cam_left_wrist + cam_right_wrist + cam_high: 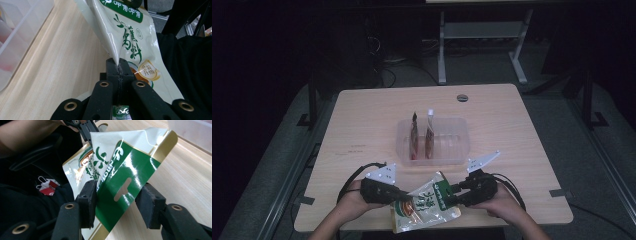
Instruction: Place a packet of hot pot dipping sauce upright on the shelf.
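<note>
We have the green-and-white pouch [427,202] lifted at the bottom centre of the high view, our left gripper [119,68] clamped tight on its side seam. Our right gripper [117,200] stands half-wide around the green header, pads not yet pressing. Two sachets already stand in the clear tub [459,150] mid-frame; this pouch is not yet in it.

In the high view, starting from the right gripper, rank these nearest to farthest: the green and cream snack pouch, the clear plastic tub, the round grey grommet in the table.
From the right gripper:
1. Green and cream snack pouch, between its jaws at the near table edge.
2. Clear plastic tub, mid-table just beyond.
3. Round grey grommet, near the far edge.
</note>
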`<state>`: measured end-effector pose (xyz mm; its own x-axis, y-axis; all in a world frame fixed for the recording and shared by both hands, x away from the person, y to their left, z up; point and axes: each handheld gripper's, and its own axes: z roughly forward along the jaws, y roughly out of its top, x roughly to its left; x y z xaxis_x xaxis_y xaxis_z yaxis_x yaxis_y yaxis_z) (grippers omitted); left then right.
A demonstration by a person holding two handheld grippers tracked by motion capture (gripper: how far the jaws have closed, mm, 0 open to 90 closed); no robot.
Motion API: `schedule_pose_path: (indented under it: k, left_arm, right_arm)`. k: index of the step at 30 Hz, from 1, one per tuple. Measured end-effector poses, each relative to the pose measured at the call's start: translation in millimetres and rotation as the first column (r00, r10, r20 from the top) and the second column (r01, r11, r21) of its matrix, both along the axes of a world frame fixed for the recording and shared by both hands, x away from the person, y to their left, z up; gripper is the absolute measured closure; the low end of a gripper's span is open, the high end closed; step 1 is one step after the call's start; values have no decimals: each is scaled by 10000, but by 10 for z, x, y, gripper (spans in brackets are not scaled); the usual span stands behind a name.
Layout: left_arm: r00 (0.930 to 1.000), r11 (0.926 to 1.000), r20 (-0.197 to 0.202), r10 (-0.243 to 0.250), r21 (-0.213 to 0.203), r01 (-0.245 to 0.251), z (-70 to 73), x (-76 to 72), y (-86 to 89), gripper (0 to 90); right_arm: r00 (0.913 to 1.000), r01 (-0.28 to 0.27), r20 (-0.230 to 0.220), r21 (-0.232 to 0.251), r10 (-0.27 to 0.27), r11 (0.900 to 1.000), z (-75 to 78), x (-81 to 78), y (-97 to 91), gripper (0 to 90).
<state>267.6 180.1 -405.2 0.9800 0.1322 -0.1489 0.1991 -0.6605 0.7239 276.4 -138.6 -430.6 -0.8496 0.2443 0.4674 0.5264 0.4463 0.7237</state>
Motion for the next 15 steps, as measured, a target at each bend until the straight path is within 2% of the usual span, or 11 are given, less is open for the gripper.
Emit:
schedule_pose_path:
  k: [8, 11, 12, 15]
  left_arm:
    - [9998, 9999, 128, 119, -114, -118, -8, 23, 4, 900]
    - [9998, 9998, 145, 154, -119, -152, -14, 28, -5, 900]
    - [9998, 9998, 159, 151, -136, -149, -12, 34, -4, 900]
    - [9993, 9996, 302, 215, -183, -210, -2, 54, 10, 899]
  right_arm:
    - [9995, 73, -321, 662, -52, 9978, 41, 5, -45, 726]
    - [9997, -28, -259, 802, 49, 9968, 45, 8, -33, 779]
    - [9997, -3, -261, 705, 22, 9975, 59, 1, -25, 791]
    - [10000, -52, -22, 717, 54, 9974, 73, 10, -4, 820]
